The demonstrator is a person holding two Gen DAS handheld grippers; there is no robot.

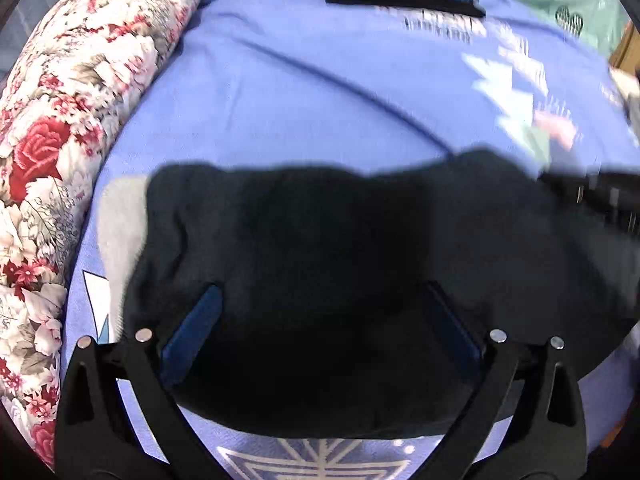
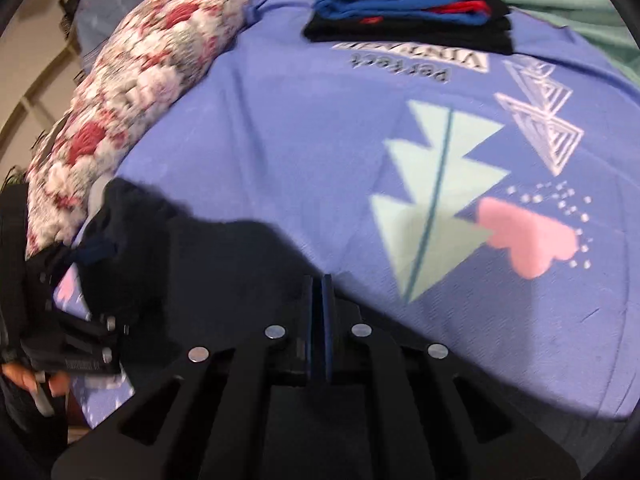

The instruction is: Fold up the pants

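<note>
Fig.: black pants (image 1: 320, 280) are lying bunched on the blue printed bedspread (image 1: 320, 92), just beside the floral quilt roll (image 1: 60, 152), w/ a grey lining patch (image 1: 120, 220) showing at the roll-side end. Left gripper (image 1: 320, 320) is hovering over the pants, fingers (image 1: 192, 328) spread wide w/ only cloth below, gripping nothing. Right gripper (image 2: 318, 320) is sitting over the pants' far edge from the roll, fingers pressed together; no cloth is visibly pinched. A stack of folded clothes (image 2: 408, 4) is resting well apart from the roll. Judgement: pinch the two ends, pull taut, smooth, then fold edge to edge.
</note>
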